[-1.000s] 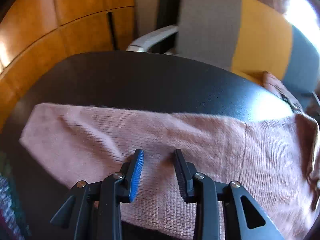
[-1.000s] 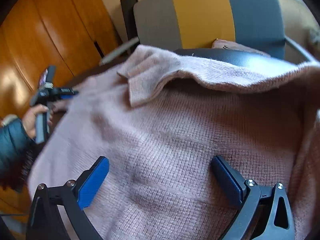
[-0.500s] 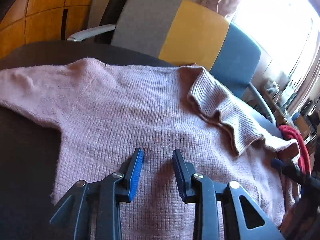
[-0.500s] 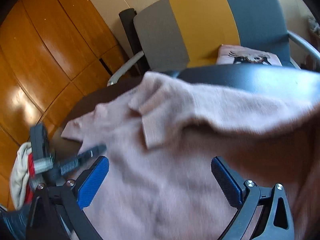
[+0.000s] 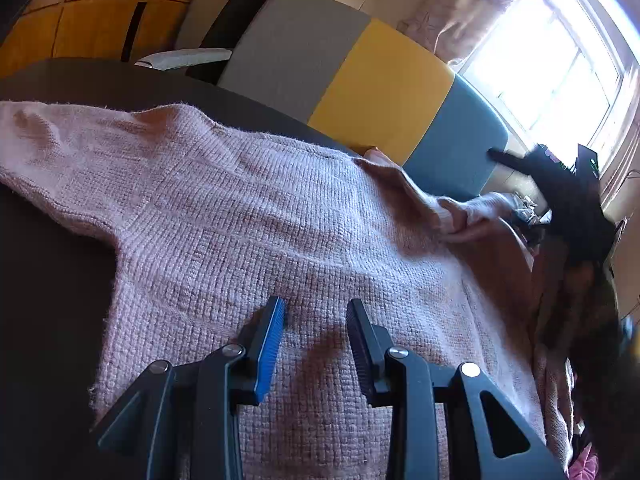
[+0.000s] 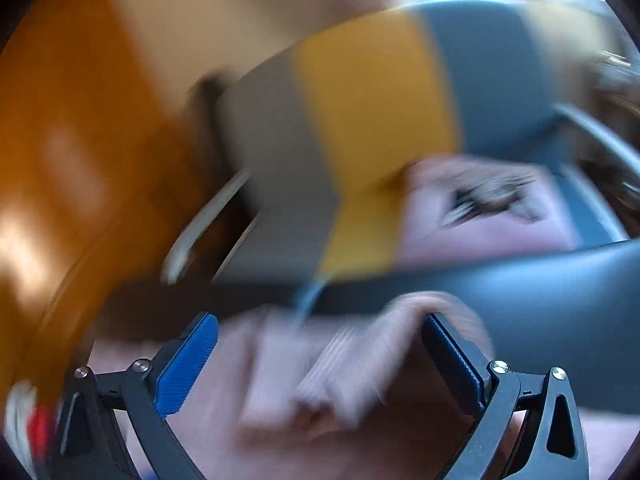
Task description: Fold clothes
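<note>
A pink knit sweater [image 5: 280,200] lies spread on the dark table [image 5: 48,300], one sleeve reaching out to the left. My left gripper [image 5: 316,312] hovers low over its body with a gap between the pads and nothing in them. At the right a bunched fold of the sweater [image 5: 460,216] lies under a dark blurred shape, which looks like the other tool. The right wrist view is smeared by motion. In it my right gripper [image 6: 320,322] is wide open above a rumpled fold of the sweater [image 6: 360,360], and the pads are not pressing on the cloth.
A chair striped grey, yellow and blue [image 5: 380,80] stands behind the table's far edge, with a pink printed item [image 6: 480,208] on its seat. Orange wooden cabinets [image 5: 80,20] are at the left and a bright window [image 5: 560,60] at the right. A red and white cloth [image 6: 28,424] is at the lower left.
The left view first swung right across the sweater, then held still. The right gripper moved fast toward the table's far edge, and the sweater fold has dropped low in its view.
</note>
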Motion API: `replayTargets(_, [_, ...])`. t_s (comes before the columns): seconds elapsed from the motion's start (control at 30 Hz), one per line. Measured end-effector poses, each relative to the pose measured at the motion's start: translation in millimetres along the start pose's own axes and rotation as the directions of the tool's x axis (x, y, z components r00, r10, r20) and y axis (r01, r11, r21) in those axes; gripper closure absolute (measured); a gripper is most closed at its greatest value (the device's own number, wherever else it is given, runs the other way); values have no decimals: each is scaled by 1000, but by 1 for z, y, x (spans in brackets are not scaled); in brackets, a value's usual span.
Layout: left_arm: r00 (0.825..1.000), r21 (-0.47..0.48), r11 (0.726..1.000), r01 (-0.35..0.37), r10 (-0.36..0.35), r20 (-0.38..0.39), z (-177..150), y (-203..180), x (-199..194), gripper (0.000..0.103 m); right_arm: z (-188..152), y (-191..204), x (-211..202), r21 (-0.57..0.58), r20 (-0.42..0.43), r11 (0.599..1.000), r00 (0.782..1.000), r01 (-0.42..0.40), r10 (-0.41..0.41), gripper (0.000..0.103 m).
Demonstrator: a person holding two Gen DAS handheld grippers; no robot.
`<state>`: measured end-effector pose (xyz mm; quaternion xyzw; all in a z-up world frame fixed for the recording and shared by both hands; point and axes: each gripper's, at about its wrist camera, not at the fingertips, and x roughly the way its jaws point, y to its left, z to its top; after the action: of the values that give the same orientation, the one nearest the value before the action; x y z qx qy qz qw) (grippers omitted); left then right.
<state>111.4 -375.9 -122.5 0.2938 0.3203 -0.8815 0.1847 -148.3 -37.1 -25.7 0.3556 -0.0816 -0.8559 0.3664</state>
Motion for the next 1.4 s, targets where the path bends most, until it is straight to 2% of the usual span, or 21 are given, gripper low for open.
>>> replayTargets(0.07, [1000, -1, 1000, 2, -2, 3, 0, 0, 0, 71, 22, -29, -7, 92, 28, 994, 998, 53, -56, 0])
replayTargets(0.13, [1000, -2, 1000, 5, -5, 7, 0, 1, 0, 71, 26, -43, -19, 91, 33, 994, 997, 67, -71, 0])
replayTargets(0.23, [1000, -4, 1000, 7, -7, 10, -4, 3, -2, 71, 10, -49, -30, 42, -10, 998, 999, 51, -50, 0])
replayTargets(0.37, [1000, -3, 1000, 7, -7, 11, -3, 1, 1, 71, -36, -49, -37, 1, -117, 1000, 993, 17, -17, 0])
replayTargets(0.5, [1000, -2, 1000, 3, -3, 10, -2, 1, 4, 71, -71, -26, -41, -119, -168, 993, 986, -14, -7, 0])
replayTargets(0.6, [1000, -6, 1000, 6, -6, 10, -2, 2, 4, 71, -81, 5, -27, -273, -199, 962, 979, -20, -36, 0])
replayTargets(0.7, [1000, -8, 1000, 8, -8, 12, -3, 3, 3, 71, -82, 25, -2, -330, -262, 939, 965, -93, 3, 0])
replayTargets(0.77, [1000, -7, 1000, 8, -8, 14, -3, 3, 3, 71, -76, 33, 21, -314, -325, 935, 944, -165, 57, 0])
replayTargets(0.83, [1000, -9, 1000, 12, -12, 17, -4, 4, 3, 71, -64, 33, 42, -285, -351, 939, 933, -193, 85, 0])
replayTargets(0.93, [1000, -13, 1000, 20, -20, 22, -4, 5, 3, 71, -35, 25, 64, -199, -276, 971, 958, -129, 71, 0])
replayTargets(1.0, [999, -19, 999, 29, -29, 25, -4, 7, 3, 71, -15, 6, 70, -95, -211, 992, 976, -80, 59, 0])
replayTargets(1.1, [999, -25, 999, 37, -37, 29, -4, 8, 3, 71, -5, -15, 66, -13, -180, 998, 982, -55, 52, 0])
replayTargets(1.2, [999, -28, 999, 41, -40, 31, -4, 9, 3, 71, -20, -16, 52, -28, -211, 992, 971, -126, 117, 0])
replayTargets(1.3, [999, -29, 999, 41, -40, 32, -5, 9, 2, 71, -36, -9, 39, -31, -266, 968, 936, -248, 231, 0])
replayTargets(1.33, [999, -27, 999, 38, -38, 32, -5, 9, 2, 71, -38, -5, 42, -44, -277, 966, 932, -255, 234, 0])
replayTargets(1.4, [999, -26, 999, 36, -36, 32, -5, 9, 2, 71, -31, -2, 54, -21, -264, 970, 937, -243, 229, 0])
